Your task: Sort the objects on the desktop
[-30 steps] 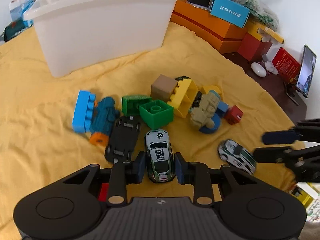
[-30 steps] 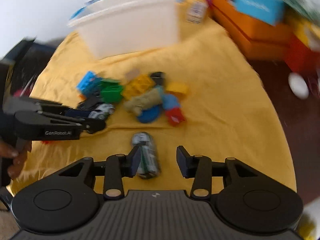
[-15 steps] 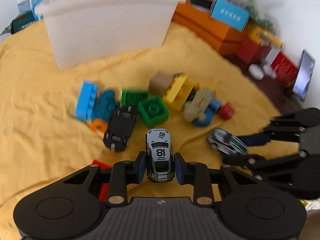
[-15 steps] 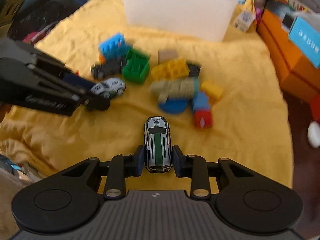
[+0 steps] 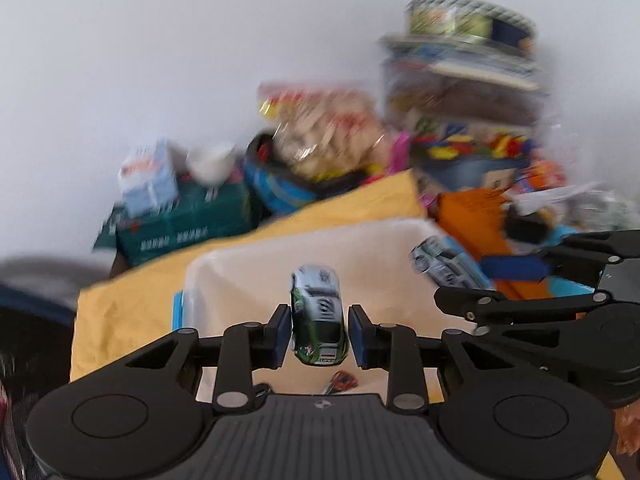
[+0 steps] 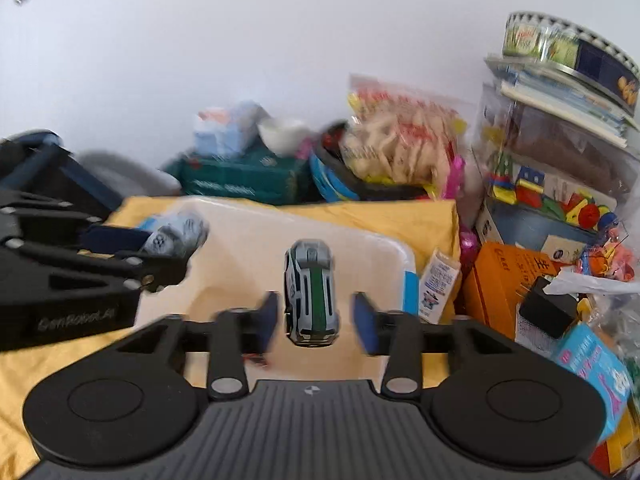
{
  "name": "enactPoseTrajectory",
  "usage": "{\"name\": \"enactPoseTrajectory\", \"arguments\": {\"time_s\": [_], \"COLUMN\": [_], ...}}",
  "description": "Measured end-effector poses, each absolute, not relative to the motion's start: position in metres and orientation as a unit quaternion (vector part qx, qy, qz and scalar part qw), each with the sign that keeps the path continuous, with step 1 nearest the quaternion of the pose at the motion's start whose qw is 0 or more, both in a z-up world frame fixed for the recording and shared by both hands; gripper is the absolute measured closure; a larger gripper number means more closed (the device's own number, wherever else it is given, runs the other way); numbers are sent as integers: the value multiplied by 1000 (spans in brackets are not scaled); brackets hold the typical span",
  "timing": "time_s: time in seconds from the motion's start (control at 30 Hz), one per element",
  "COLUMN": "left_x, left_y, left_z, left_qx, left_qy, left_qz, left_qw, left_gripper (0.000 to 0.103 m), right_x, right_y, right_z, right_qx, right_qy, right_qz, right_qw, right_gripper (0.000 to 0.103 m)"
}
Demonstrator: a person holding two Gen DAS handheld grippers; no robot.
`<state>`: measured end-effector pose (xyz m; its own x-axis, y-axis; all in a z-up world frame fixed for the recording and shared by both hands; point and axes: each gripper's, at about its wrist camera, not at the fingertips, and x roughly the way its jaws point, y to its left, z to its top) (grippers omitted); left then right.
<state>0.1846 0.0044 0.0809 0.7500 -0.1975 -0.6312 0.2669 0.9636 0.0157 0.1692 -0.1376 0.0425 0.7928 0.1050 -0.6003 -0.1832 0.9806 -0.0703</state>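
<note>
Both grippers are hovering over the open white bin [image 5: 224, 268], each with a toy car between its fingers. The left gripper [image 5: 319, 330] is showing a green-and-white car [image 5: 318, 320] between pads that look slightly parted, thin gaps on both sides, so the car seems just let go or barely held. The right gripper [image 6: 314, 316] is spread wider, clear gaps either side of the grey car with the green stripe [image 6: 311, 294]; that car looks released and dropping, nose pointing away.

To do this step well, each gripper should be staying centred over the bin mouth, away from the rim, opening fully and not bumping the other gripper working close beside it. The cars are small, hard and wheeled, so they will likely roll or bounce on landing; a low drop is safer.

The bin is sitting on a yellow cloth [image 6: 380, 220]. Something small and red [image 5: 343, 380] is lying inside, too blurred to identify.
</note>
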Motion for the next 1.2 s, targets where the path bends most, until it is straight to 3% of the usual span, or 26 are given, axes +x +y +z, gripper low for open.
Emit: {"name": "enactPoseTrajectory", "arguments": {"time_s": [0.07,0.13,0.23,0.33,0.6,0.9,1.03,1.2], "left_x": [185,174,149,115,31,1,-10,-17], "left_y": [10,13,20,27,24,44,42,45], "left_z": [78,74,71,61,-13,-50,-46,-42], "left_qx": [43,52,57,34,65,-10,6,2], "left_qy": [333,330,332,347,437,495,484,480], "left_qz": [-126,-128,-128,-147,-175,-160,-157,-153], "left_qw": [933,934,933,926,880,854,861,864], "left_gripper": [66,55,52,35,35,35,35,35], "right_x": [167,151,123,96,27,-9,-7,2], "right_y": [-140,-145,-152,-161,-169,-155,-153,-136], "right_z": [38,38,33,22,-40,-90,-79,-74], "right_qx": [-43,-30,-28,-22,-35,-75,-82,-182], "right_qy": [317,310,301,316,393,461,430,391], "right_qz": [82,103,120,138,176,196,199,207], "right_qw": [944,945,946,938,902,862,877,878], "right_gripper": [55,55,55,54,54,60,61,62]}}
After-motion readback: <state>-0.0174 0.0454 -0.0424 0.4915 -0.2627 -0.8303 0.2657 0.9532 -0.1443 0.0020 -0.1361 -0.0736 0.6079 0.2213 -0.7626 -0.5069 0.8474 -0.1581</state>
